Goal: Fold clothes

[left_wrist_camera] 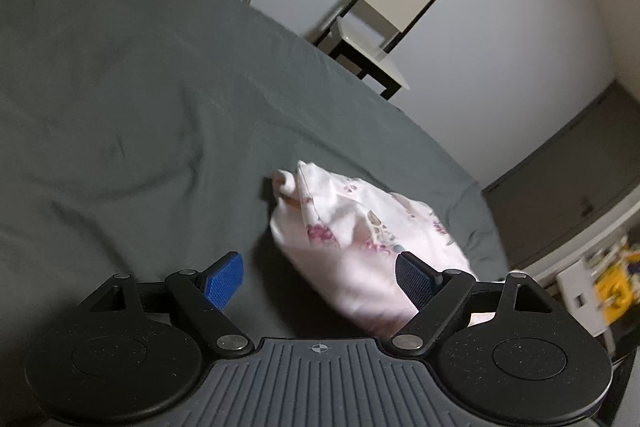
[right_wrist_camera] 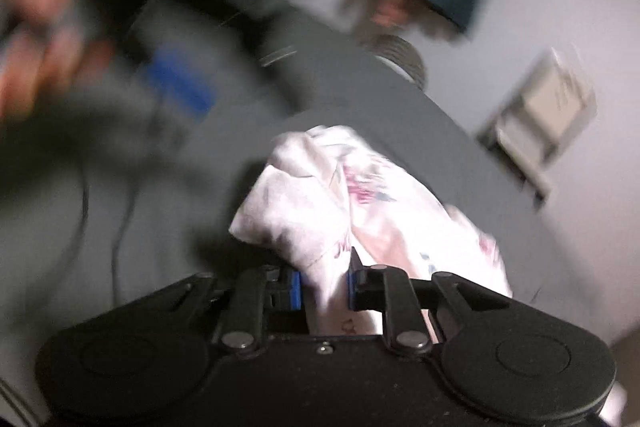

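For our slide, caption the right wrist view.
Right gripper shut on a bunched floral garment above a grey bedsheet.

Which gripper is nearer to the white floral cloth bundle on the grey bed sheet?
Right. The right gripper is shut on the white floral cloth bundle, pinching its near edge. The left gripper is open, with the bundle just ahead by its right finger, not gripped.

The right claw [right_wrist_camera: 323, 289] is closed on a bunched pale floral garment [right_wrist_camera: 320, 195], with cloth pinched between its blue pads [right_wrist_camera: 295, 287]. The garment lies on a grey bed [right_wrist_camera: 460, 155]. The upper left is too blurred to read.
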A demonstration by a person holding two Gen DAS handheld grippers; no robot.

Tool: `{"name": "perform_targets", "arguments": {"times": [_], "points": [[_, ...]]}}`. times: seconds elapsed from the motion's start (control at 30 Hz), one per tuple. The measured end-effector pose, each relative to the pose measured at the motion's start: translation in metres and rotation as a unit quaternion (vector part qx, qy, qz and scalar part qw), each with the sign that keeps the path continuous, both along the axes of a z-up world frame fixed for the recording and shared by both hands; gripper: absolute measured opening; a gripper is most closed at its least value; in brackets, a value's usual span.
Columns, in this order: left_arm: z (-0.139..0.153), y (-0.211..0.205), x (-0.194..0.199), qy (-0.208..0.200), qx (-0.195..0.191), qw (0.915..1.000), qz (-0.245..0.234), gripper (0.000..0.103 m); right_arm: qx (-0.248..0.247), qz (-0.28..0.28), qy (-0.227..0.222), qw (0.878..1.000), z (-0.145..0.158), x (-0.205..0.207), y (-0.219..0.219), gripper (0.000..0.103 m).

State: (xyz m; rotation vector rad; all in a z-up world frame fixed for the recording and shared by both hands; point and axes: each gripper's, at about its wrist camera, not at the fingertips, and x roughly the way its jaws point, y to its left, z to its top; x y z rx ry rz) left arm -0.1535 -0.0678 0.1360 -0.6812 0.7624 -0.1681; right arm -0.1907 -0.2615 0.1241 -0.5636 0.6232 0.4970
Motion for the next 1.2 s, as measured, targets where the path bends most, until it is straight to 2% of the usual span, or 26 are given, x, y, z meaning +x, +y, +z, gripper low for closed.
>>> {"name": "perform_targets", "arguments": {"times": [0.07, 0.17, 0.27, 0.37, 0.53, 0.63, 0.7, 0.8, 0.9, 0.93, 0.97, 1.0, 1.03, 1.07, 1.1, 1.13, 1.2], "points": [[-0.010, -0.007, 0.006, 0.006, -0.025, 0.9997, -0.003, 0.084, 0.066, -0.034, 0.021, 0.997, 0.010, 0.011, -0.018, 0.020], [-0.026, -0.019, 0.018, 0.030, -0.065, 0.9974, -0.011, 0.084, 0.103, -0.057, 0.030, 0.993, 0.016, 0.016, -0.032, 0.019], [-0.043, -0.033, 0.032, 0.051, -0.101, 0.9935, -0.013, 0.103, 0.116, -0.062, 0.034, 0.991, 0.021, 0.020, -0.036, 0.019], [-0.056, -0.042, 0.046, 0.057, -0.150, 0.9869, -0.012, 0.103, 0.117, -0.058, 0.034, 0.991, 0.021, 0.013, -0.042, 0.019], [-0.083, -0.055, 0.074, 0.087, -0.240, 0.9670, 0.003, 0.103, 0.110, -0.047, 0.027, 0.992, 0.019, 0.004, -0.047, 0.020], [-0.098, -0.071, 0.095, 0.092, -0.264, 0.9598, -0.020, 0.103, 0.104, -0.045, 0.017, 0.993, 0.019, 0.000, -0.051, 0.020], [-0.103, -0.084, 0.109, 0.078, -0.285, 0.9542, -0.046, 0.103, 0.098, -0.042, 0.010, 0.994, 0.020, -0.002, -0.052, 0.020], [-0.116, -0.096, 0.126, 0.090, -0.330, 0.9383, -0.047, 0.102, 0.086, -0.027, 0.003, 0.996, 0.018, -0.006, -0.051, 0.020], [-0.118, -0.101, 0.137, 0.085, -0.330, 0.9392, -0.040, 0.100, 0.062, -0.003, -0.003, 0.998, 0.014, -0.013, -0.046, 0.021], [-0.117, -0.103, 0.141, 0.086, -0.322, 0.9417, -0.042, 0.099, 0.052, 0.006, -0.005, 0.999, 0.014, -0.015, -0.043, 0.022], [-0.116, -0.106, 0.144, 0.095, -0.304, 0.9468, -0.047, 0.091, 0.045, 0.019, -0.003, 0.999, 0.014, -0.018, -0.042, 0.029], [-0.115, -0.110, 0.149, 0.107, -0.276, 0.9537, -0.051, 0.078, 0.039, 0.032, -0.001, 0.999, 0.014, -0.021, -0.041, 0.035], [-0.113, -0.114, 0.152, 0.116, -0.253, 0.9591, -0.054, 0.070, 0.044, 0.044, 0.002, 0.998, 0.017, -0.024, -0.044, 0.039], [-0.113, -0.116, 0.155, 0.119, -0.236, 0.9630, -0.053, 0.059, 0.049, 0.055, 0.004, 0.997, 0.020, -0.026, -0.047, 0.047], [-0.113, -0.118, 0.157, 0.122, -0.224, 0.9656, -0.052, 0.050, 0.054, 0.066, 0.006, 0.996, 0.023, -0.028, -0.051, 0.057], [-0.115, -0.119, 0.159, 0.123, -0.219, 0.9666, -0.051, 0.046, 0.062, 0.068, 0.000, 0.996, 0.029, -0.029, -0.061, 0.063], [-0.119, -0.120, 0.161, 0.122, -0.216, 0.9674, -0.049, 0.034, 0.077, 0.070, -0.012, 0.994, 0.040, -0.031, -0.082, 0.083]]}}
